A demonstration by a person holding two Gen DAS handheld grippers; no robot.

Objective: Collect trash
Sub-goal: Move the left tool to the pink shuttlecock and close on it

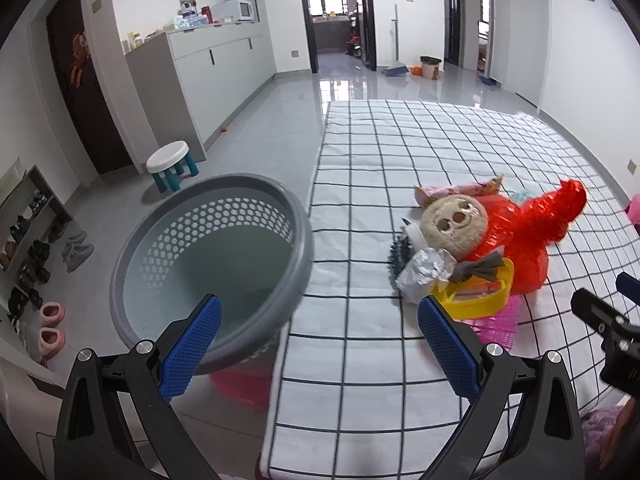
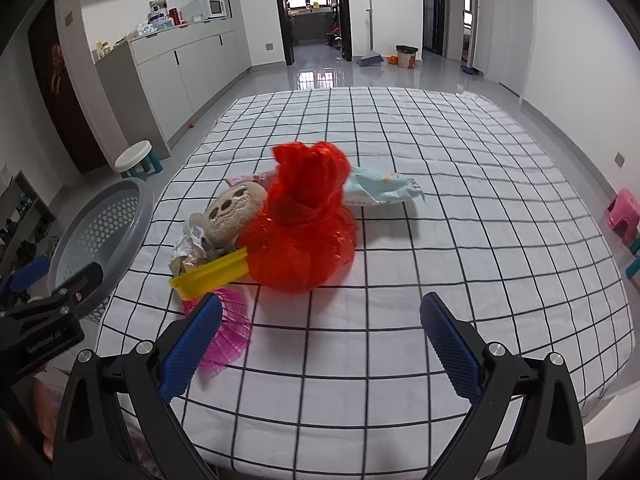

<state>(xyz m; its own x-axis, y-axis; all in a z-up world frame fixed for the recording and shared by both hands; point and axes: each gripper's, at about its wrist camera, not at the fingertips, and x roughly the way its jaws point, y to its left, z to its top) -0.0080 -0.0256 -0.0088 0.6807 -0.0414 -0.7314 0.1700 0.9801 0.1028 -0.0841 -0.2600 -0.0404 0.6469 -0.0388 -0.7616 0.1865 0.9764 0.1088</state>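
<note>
Trash sits in one heap on the checked table (image 2: 400, 240): a red bag (image 2: 304, 228), a yellow tray (image 2: 208, 276), crumpled foil (image 1: 424, 272) and a round plush face (image 1: 454, 224). The gray basket (image 1: 212, 264) waits just beside the table edge, I think so things can drop in. The left gripper (image 1: 320, 340) and the right gripper (image 2: 320, 340) are both spread wide, holding nothing, probably ready to grab.

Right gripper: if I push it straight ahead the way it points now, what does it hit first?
Probably the red plastic bag, dead ahead of the open right gripper. Only bare checked sheet lies before it. The pink mesh piece sits beside the left finger and may get brushed; depth is unclear.
</note>
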